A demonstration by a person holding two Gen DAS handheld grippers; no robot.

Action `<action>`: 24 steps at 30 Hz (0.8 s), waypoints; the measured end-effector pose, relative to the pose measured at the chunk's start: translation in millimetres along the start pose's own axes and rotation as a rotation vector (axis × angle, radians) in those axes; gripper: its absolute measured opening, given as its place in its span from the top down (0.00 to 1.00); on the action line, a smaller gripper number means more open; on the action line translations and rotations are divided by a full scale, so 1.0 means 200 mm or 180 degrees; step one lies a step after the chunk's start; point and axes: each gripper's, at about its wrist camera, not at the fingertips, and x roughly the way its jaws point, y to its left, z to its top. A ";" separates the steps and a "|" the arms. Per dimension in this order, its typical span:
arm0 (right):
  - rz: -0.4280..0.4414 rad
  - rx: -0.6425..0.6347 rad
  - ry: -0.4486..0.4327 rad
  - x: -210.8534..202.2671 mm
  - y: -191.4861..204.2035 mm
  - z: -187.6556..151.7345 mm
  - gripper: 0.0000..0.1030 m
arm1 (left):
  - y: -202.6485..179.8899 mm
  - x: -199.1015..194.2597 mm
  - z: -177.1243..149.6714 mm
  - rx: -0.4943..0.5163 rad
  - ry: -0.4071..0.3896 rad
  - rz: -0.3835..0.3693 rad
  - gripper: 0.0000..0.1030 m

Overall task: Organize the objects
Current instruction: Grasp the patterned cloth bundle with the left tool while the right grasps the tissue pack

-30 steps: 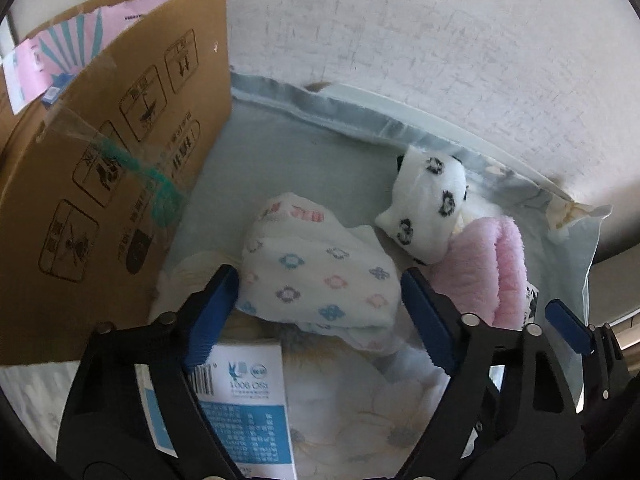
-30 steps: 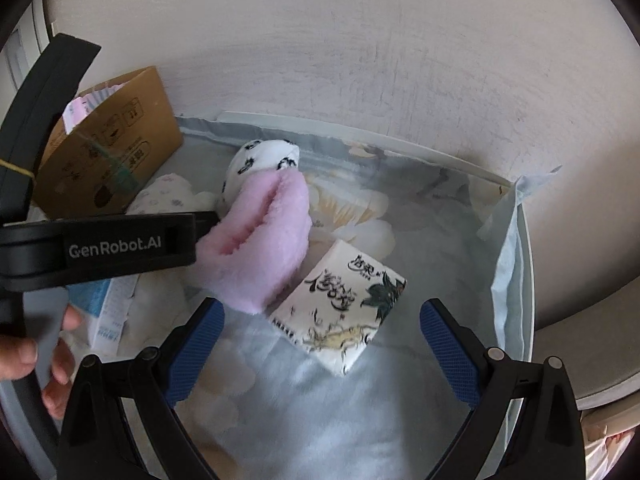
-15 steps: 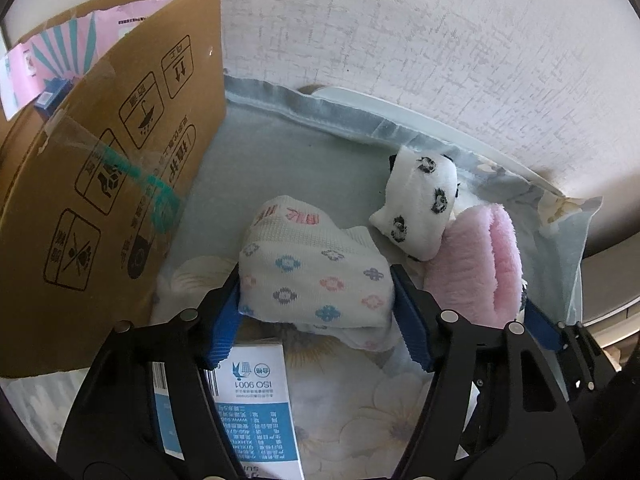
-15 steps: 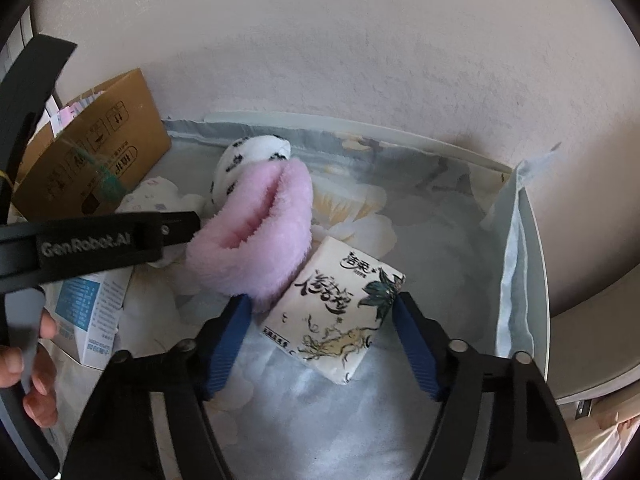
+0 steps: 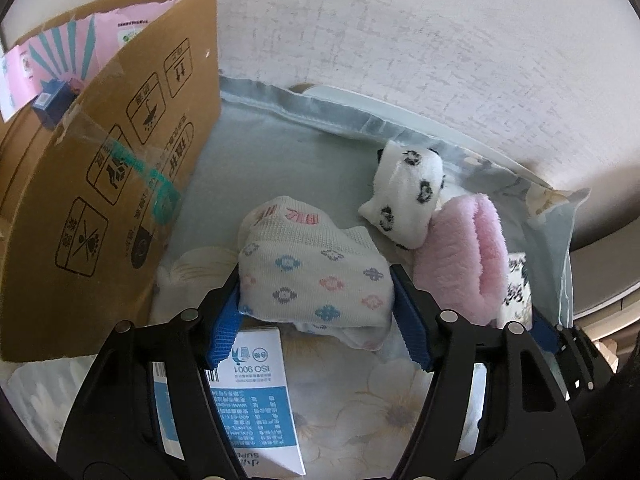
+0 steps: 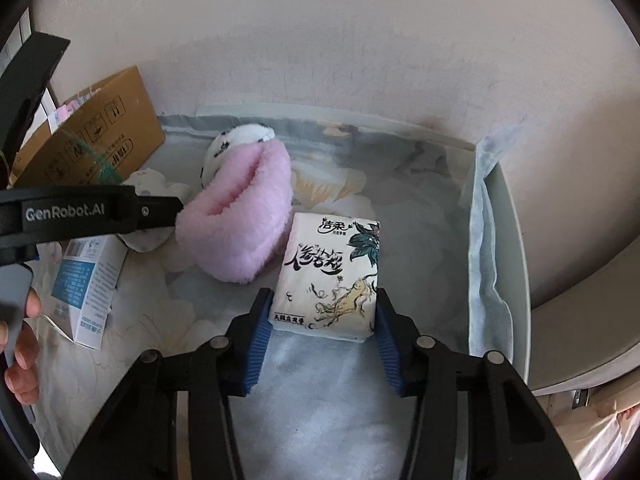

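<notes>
My left gripper is shut on a white rolled sock with small coloured flower marks, its blue pads pressed on both sides. Beside it lie a white sock with black spots and a fluffy pink sock. My right gripper is shut on a white tissue pack with black writing and a plant drawing. The pink sock touches the pack's left side, with the spotted sock behind it. The left gripper's black body crosses the right wrist view.
All lies on a pale floral cloth against a white wall. A brown cardboard box stands at the left. A blue and white carton lies under my left gripper and shows in the right wrist view. The table's rim runs along the right.
Both grippers moved forward and closed: the left onto the flower-marked sock, the right onto the tissue pack, which turned to lie straight between the pads.
</notes>
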 end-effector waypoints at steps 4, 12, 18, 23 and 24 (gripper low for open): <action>-0.0032 -0.0005 -0.0136 -0.08 0.00 0.00 0.57 | -0.03 -0.05 0.02 0.0070 -0.0053 -0.0034 0.37; -0.0038 0.0025 -0.0257 -0.27 -0.01 0.05 0.57 | -0.11 -0.25 -0.04 0.0147 -0.0212 -0.0154 0.37; -0.0058 0.0045 -0.0270 -0.39 0.04 0.21 0.57 | -0.03 -0.38 0.11 0.0209 -0.0309 -0.0224 0.37; -0.0064 0.0070 -0.0247 -0.46 0.01 0.32 0.57 | 0.01 -0.51 0.14 0.0312 -0.0369 -0.0258 0.37; -0.0056 0.0081 -0.0245 -0.48 0.01 0.32 0.57 | 0.03 -0.53 0.15 0.0323 -0.0380 -0.0254 0.37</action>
